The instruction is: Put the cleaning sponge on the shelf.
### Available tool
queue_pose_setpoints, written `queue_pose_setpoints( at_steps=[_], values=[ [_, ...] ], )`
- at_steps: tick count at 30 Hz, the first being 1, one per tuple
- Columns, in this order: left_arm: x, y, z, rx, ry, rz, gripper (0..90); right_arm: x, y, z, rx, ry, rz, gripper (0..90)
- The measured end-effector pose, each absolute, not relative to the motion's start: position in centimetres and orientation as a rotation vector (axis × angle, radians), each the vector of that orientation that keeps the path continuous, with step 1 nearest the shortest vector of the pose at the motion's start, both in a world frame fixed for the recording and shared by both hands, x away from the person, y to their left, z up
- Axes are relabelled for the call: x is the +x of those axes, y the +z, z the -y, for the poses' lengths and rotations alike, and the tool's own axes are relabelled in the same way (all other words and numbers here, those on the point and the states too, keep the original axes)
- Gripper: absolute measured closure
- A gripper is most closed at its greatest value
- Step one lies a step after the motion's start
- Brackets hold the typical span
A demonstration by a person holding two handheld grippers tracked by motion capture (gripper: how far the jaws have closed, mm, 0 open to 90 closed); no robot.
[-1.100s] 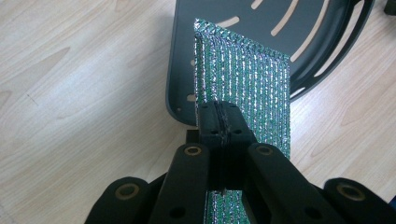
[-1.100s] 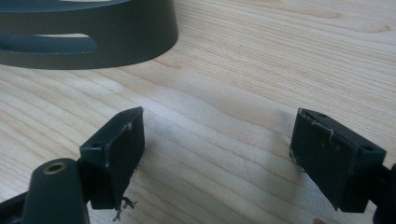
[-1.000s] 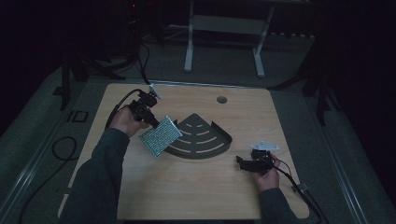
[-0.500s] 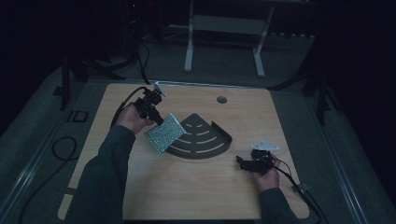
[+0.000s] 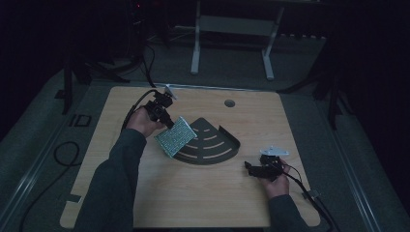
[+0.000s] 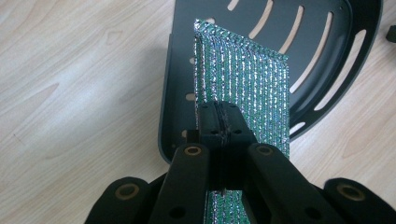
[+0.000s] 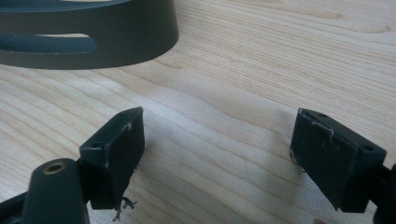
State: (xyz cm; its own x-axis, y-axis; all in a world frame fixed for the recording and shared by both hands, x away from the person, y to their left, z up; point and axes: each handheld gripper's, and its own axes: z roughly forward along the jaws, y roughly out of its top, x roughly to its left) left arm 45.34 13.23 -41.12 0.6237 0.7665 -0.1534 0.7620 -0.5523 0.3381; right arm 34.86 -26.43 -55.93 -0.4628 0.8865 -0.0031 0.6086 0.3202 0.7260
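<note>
Left tongs point(image 6: 219, 121) clamped on glittery green sponge point(image 6: 243, 79) above slotted black tray point(image 6: 327, 51); right tongs point(image 7: 217, 158) apart over bench point(image 7: 243, 60); edge-only hold, sponge may slip.

My high view looks down and forward over the whole table point(image 5: 203, 193). My left gripper view stares close down onto the dark tray point(image 6: 327, 56); my right gripper view skims low, sharing that tray point(image 7: 93, 32).
</note>
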Motion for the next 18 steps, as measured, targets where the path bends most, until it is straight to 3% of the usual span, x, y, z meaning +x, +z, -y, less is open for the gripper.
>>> queue_pose_setpoints(
  at_steps=[18],
  values=[
    [46.5,-42.0,-12.2,2.468,0.04,-1.229,89.8,34.9,-55.9,26.4,1.324,0.939,-2.191,17.2]
  ],
)
